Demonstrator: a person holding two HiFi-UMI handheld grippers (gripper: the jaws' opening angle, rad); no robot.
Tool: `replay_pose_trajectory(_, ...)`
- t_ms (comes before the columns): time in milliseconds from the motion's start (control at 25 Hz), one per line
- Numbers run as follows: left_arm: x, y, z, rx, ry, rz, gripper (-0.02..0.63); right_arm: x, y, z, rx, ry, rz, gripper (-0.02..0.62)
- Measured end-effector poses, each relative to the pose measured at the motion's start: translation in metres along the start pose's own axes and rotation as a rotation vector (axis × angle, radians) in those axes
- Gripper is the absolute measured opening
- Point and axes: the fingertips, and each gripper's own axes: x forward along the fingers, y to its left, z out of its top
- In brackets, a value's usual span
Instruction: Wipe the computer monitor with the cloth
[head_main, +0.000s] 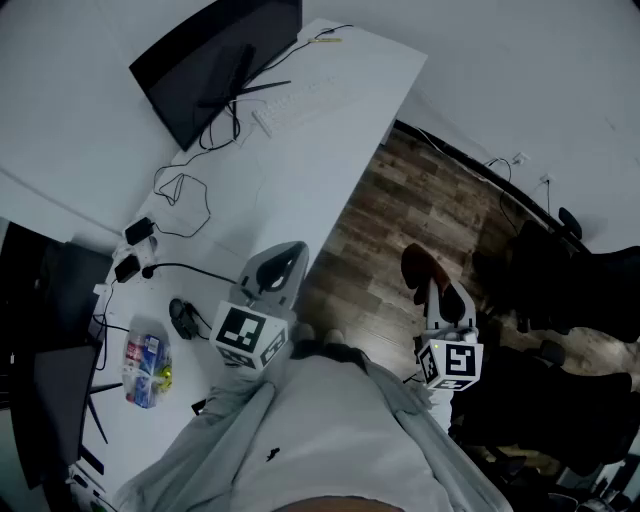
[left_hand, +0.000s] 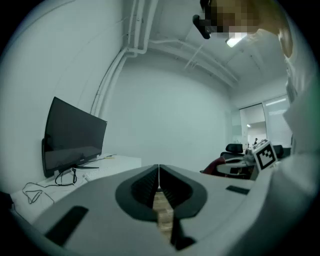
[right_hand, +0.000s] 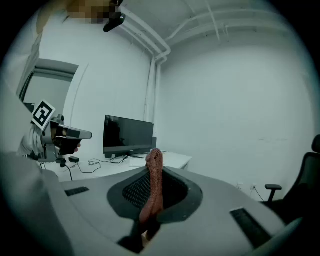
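The dark computer monitor (head_main: 215, 60) stands at the far end of the white desk (head_main: 300, 160); it also shows in the left gripper view (left_hand: 72, 137) and the right gripper view (right_hand: 127, 136). My right gripper (head_main: 425, 272) is held over the wooden floor, shut on a reddish-brown cloth (right_hand: 152, 187) that sticks up between its jaws (head_main: 420, 265). My left gripper (head_main: 280, 262) hovers at the desk's near edge, shut with nothing in it (left_hand: 159, 180). Both are well short of the monitor.
A white keyboard (head_main: 295, 100) lies in front of the monitor. Cables (head_main: 180, 200), adapters (head_main: 135, 235), a dark mouse (head_main: 183, 318) and a plastic packet (head_main: 143, 370) lie on the desk's left part. Black office chairs (head_main: 560, 300) stand at the right.
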Motion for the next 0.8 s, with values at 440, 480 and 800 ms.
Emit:
replay_pose_trajectory(440,0.025,-0.020,0.005,0.040,0.006,0.028,0.021,0.009,-0.026,0.000,0.005,-0.059,0.027,0.038)
replay_pose_trajectory(480,0.028,-0.022,0.005,0.045,0.007,0.029,0.021,0.008,-0.030,-0.002,0.005,-0.060,0.027,0.038)
replay_pose_trajectory(800,0.048,-0.045,0.000,0.053,0.024,0.026,0.021,0.008,-0.052,-0.014,0.038,-0.060,0.030,0.038)
